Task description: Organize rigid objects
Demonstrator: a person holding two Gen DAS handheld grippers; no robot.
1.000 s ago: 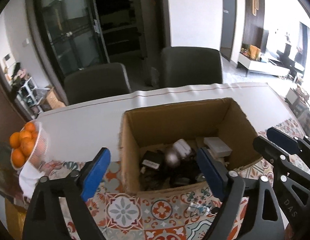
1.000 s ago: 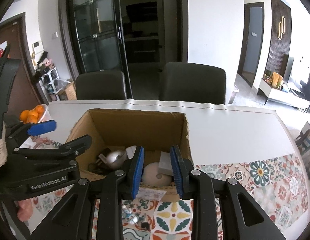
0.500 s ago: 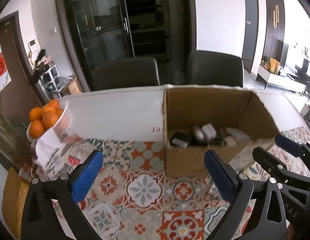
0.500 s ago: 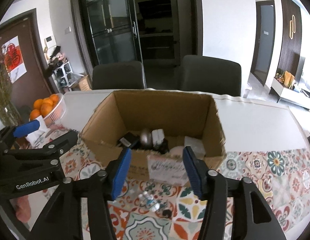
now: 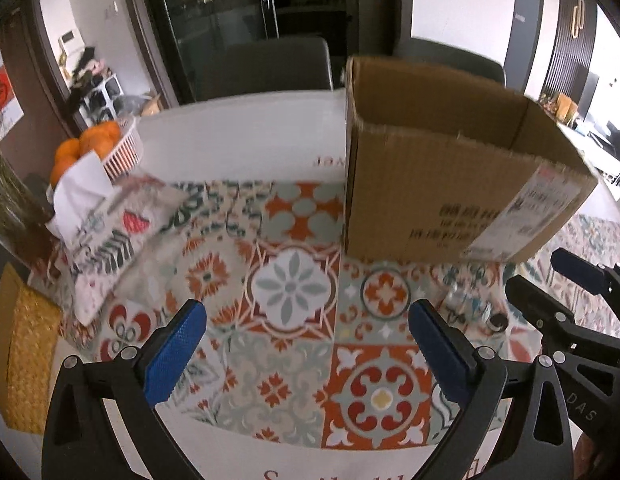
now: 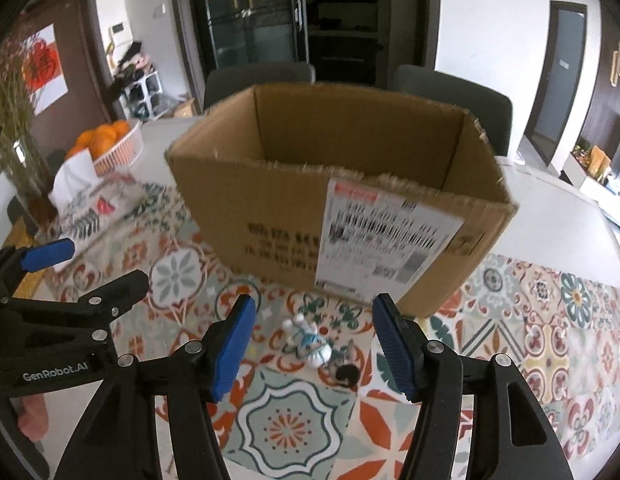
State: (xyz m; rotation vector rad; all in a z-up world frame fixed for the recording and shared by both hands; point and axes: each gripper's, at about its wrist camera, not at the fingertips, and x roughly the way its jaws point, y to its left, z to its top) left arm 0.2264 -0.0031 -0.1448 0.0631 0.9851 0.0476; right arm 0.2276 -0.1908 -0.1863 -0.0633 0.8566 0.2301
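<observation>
A brown cardboard box (image 6: pixel 310 208) with a white shipping label stands on the patterned tablecloth; its inside is hidden from here. In front of it lies a small white-and-blue figurine (image 6: pixel 310 340) beside a small dark round piece (image 6: pixel 347 372). My right gripper (image 6: pixel 314 308) is open, hanging low just short of the figurine, its blue pads clear of it. My left gripper (image 5: pixel 306 352) is open wide over bare tablecloth, left of the box (image 5: pixel 449 184), with nothing between its fingers. The figurine (image 5: pixel 465 308) shows right of it, near the right gripper (image 5: pixel 537 272).
A white basket of oranges (image 5: pixel 110 148) stands at the far left, with a patterned tissue cover (image 5: pixel 110 232) in front of it. A yellow woven mat (image 5: pixel 26 360) lies at the left table edge. Two grey chairs (image 6: pixel 258 80) stand behind the table. A vase of stems (image 6: pixel 14 152) stands at the left.
Both grippers have come down from above the box to table level in front of it. The right jaws have gone from shut to open, the left ones have spread wider. The box's contents have dropped out of sight.
</observation>
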